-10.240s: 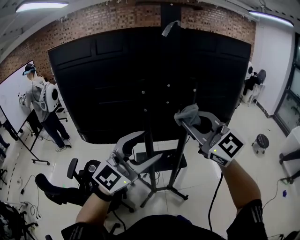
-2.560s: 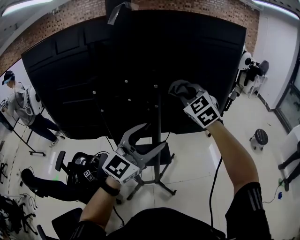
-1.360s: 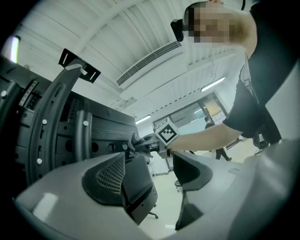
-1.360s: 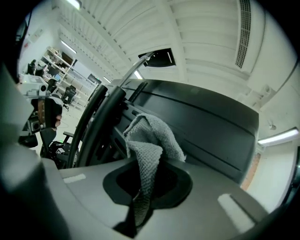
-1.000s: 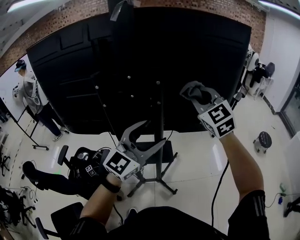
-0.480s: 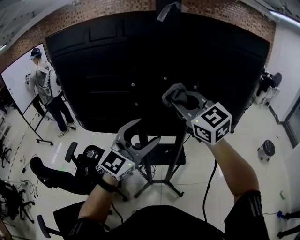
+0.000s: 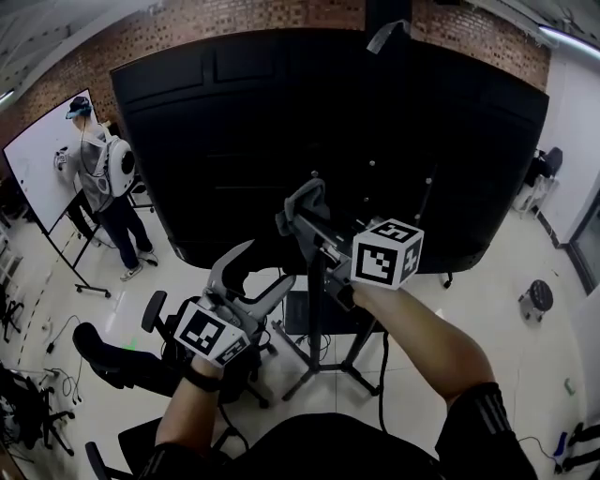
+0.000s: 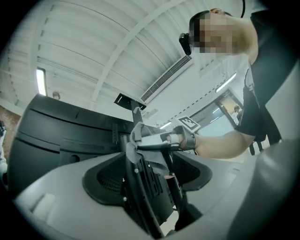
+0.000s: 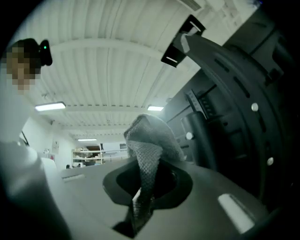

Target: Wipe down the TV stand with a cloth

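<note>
Lab or open office, I'd say. Behind the big black TV (image 7: 281,141) runs a brick wall (image 7: 234,17); left of it a person (image 7: 103,178) stands at a whiteboard (image 7: 33,178), an office chair (image 7: 103,349) nearby.

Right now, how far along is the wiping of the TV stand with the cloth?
Done: the grey cloth is clamped in the right gripper; no wiped patch can be made out. In hand: the cloth is up at the stand's upright post behind the TV, contact unclear. Left: probably the post's lower part, shelf and legs. The left gripper is open and empty.
</note>
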`<action>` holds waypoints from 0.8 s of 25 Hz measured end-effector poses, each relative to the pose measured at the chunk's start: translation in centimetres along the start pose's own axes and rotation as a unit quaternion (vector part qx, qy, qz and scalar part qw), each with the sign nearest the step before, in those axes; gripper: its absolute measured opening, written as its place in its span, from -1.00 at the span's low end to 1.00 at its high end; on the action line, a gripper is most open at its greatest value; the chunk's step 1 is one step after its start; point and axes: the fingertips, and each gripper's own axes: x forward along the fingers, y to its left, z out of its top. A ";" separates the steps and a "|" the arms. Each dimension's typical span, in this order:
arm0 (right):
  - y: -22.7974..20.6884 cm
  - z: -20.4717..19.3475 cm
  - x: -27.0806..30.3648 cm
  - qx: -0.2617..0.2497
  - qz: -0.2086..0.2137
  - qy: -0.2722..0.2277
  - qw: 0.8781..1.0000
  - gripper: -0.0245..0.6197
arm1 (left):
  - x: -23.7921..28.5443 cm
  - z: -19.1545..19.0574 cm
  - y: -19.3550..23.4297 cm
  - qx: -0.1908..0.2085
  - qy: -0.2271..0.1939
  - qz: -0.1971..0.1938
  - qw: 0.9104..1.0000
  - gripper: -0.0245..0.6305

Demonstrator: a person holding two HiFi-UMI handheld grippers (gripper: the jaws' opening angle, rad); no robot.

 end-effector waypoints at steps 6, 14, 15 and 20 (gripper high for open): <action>-2.6 -1.2 3.2 0.116 -0.055 -0.055 0.990 -0.83 | -2.6 -1.2 2.5 0.047 0.043 -0.001 0.998 0.14; -6.8 -1.6 6.3 0.075 -0.197 -0.063 0.975 -0.84 | -4.3 -1.5 4.3 0.043 0.043 -0.002 0.998 0.14; -6.9 -1.5 6.6 0.049 -0.210 -0.056 0.975 -0.83 | -4.5 -1.5 4.5 0.040 0.041 -0.002 0.998 0.14; -7.1 -1.6 8.2 -0.006 -0.243 -0.041 0.969 -0.84 | -5.0 -1.9 4.9 0.032 0.036 -0.006 0.999 0.14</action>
